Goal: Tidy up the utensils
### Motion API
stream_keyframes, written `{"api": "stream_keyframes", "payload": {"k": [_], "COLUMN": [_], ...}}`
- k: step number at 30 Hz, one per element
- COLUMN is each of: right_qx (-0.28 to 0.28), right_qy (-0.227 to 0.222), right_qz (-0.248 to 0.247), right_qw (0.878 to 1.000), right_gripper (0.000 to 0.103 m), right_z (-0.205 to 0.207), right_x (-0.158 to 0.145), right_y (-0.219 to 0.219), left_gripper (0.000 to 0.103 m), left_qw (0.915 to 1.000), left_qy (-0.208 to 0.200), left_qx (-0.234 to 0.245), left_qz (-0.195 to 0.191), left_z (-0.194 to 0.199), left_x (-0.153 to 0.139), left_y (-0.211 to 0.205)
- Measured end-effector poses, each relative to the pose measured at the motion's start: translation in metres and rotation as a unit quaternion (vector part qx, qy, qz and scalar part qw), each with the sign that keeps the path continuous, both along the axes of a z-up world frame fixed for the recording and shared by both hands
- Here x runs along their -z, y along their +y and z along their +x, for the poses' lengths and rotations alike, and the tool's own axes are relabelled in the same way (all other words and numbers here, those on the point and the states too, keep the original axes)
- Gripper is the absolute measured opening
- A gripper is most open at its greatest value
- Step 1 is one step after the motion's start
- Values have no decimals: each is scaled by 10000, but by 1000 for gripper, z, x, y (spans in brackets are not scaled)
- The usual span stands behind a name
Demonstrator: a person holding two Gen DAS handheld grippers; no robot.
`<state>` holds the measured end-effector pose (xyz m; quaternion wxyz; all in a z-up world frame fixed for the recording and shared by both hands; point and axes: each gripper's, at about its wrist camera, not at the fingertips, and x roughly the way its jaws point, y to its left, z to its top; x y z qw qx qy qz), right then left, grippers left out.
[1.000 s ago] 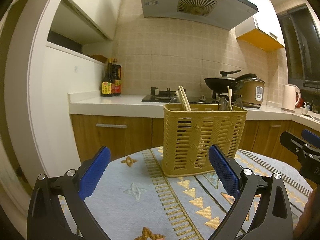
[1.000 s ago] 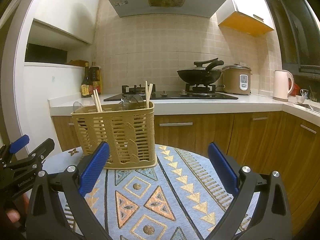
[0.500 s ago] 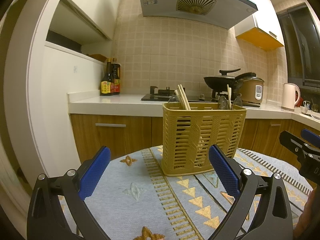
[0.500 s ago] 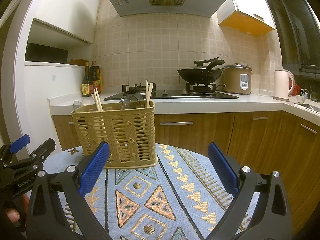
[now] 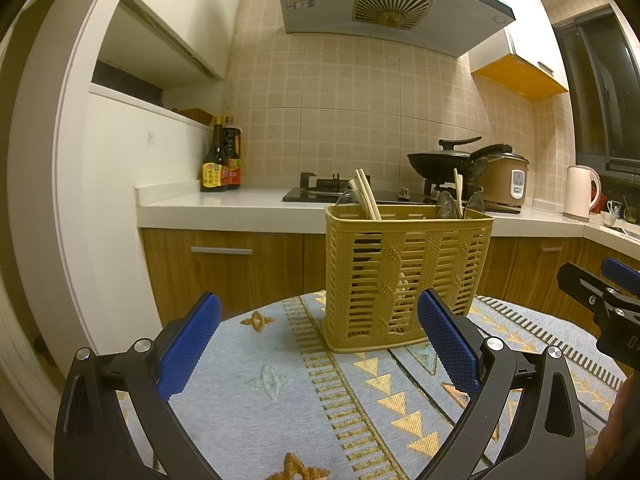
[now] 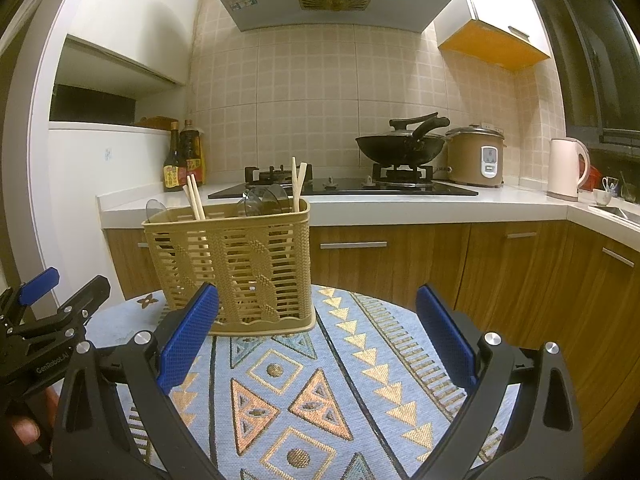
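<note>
Left gripper (image 5: pixel 318 340) and right gripper (image 6: pixel 318 332): jaws spread, empty, above the desk (image 6: pixel 360 360). Utensil basket (image 5: pixel 406 276) stands at the far desk edge, holding chopsticks (image 5: pixel 366 198) and what appear to be spoons (image 5: pixel 448 206)

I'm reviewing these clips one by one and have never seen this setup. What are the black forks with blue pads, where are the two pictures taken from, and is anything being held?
There is no robot. A person holds a hand tool in each hand, each with a camera looking forward along its jaws. One picture is from the left gripper, the other from the right gripper; each also shows in the other's view. Both stand open and hold nothing. On the patterned tablecloth stands a tan slotted utensil basket, with chopsticks and clear spoons sticking out. Behind is a kitchen counter with a wok, a rice cooker and a kettle.
</note>
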<state>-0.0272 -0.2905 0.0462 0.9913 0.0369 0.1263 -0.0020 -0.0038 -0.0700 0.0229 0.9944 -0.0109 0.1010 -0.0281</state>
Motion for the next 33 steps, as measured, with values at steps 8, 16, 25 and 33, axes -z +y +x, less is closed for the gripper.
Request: {"api": "stream_keyframes", "payload": {"k": [8, 16, 25, 33], "right_qx": [-4, -5, -30, -45], "right_qy": [13, 44, 56, 74], "right_qz": [-8, 10, -37, -62], "right_qw": [10000, 10000, 10000, 9999], "right_gripper": [94, 94, 94, 95], "right_z": [0, 1, 2, 4], "right_x": [0, 0, 1, 2], "right_y": [0, 0, 1, 2], "left_gripper": [95, 95, 95, 95], "left_qw": [10000, 10000, 10000, 9999], "left_qy": [8, 17, 28, -91], "left_qx": [-5, -8, -22, -34], "left_qz": [6, -7, 9, 52], "left_z": [1, 2, 3, 0], "left_x": [0, 0, 0, 0], "left_y": [1, 2, 3, 3]}}
